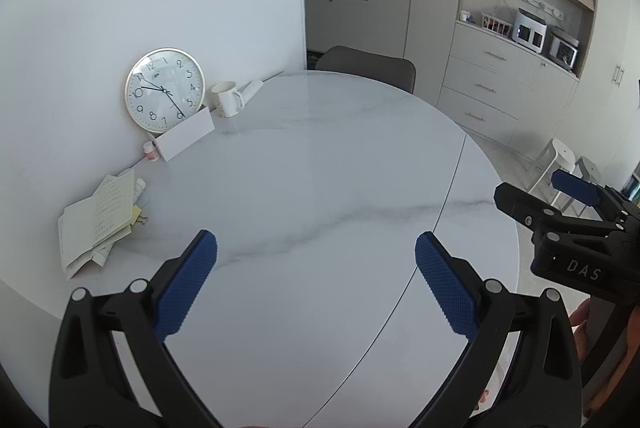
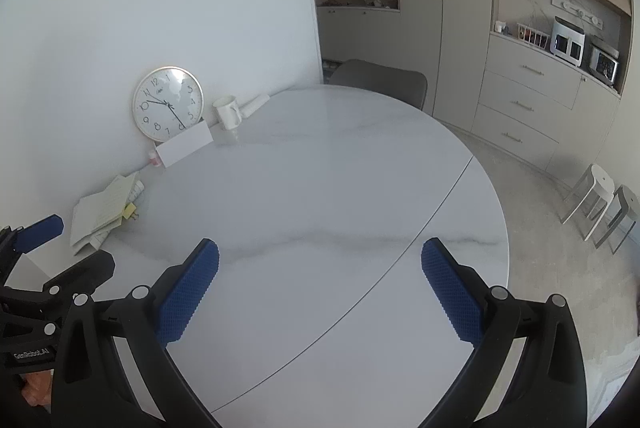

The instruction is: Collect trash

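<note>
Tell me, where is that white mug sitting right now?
The white mug stands at the far left of the round table, against the wall, just right of the leaning clock and behind the white card. Both views show it.

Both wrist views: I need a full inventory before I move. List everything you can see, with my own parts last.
table: 1, white marble-look, round, under both grippers
clock: 1, white face, pale rim, leaning on the wall at the table's far left
mug: 1, white, right of the clock
white card: 1, propped in front of the clock
small bottle: 1, pinkish, left of the card
papers: 1 loose pile, pale yellow and white, left table edge
chair: 1, grey, behind the table
cabinets: beige, right wall
stools: 2, white, floor at right
left gripper: black, blue pads, jaws wide apart, holding nothing
right gripper: same, jaws wide apart, holding nothing
</note>
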Motion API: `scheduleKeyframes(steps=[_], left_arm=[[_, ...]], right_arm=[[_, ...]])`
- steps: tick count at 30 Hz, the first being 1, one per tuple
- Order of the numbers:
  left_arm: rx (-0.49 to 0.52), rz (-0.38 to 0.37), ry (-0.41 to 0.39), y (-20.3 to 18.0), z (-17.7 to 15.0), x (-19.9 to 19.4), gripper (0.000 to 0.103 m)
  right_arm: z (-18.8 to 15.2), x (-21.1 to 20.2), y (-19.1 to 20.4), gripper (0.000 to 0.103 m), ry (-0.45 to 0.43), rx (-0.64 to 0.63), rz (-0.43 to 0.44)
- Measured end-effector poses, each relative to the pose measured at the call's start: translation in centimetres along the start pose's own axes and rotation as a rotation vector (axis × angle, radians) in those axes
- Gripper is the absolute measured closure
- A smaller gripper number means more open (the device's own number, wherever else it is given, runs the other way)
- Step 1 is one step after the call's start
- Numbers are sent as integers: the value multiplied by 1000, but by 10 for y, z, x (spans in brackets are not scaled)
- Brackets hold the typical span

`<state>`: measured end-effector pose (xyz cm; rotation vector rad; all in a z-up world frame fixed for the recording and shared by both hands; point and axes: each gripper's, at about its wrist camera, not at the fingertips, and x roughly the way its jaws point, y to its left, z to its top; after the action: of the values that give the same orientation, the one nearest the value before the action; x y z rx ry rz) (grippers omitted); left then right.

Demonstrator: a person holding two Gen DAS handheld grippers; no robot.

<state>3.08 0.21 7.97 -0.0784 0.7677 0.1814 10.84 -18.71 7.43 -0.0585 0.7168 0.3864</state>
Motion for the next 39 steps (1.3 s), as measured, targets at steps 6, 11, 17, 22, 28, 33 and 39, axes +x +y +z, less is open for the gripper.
scheduleKeyframes(steps=[6, 11, 17, 22, 28, 33, 39], left_arm=[[-85, 40, -7, 11, -4, -15, 8], [-115, 82, -4, 7, -7, -12, 8], [-121, 104, 10, 3, -10, -11, 8], [-125, 103, 20, 0, -11, -10, 8], [-112, 109, 23, -5, -10, -8, 8], [-113, 112, 26, -7, -10, -8, 8], [-110, 114, 27, -7, -10, -7, 8]], right_arm=[[8, -20, 2, 2, -32, -31, 46], [11, -15, -1, 2, -26, -52, 60], [9, -2, -2, 2, 2, -47, 92], [8, 0, -2, 2, 5, -55, 94], [8, 1, -7, 2, 6, -38, 95], [8, 2, -6, 2, 7, -37, 89], [6, 2, -5, 2, 9, -43, 88]])
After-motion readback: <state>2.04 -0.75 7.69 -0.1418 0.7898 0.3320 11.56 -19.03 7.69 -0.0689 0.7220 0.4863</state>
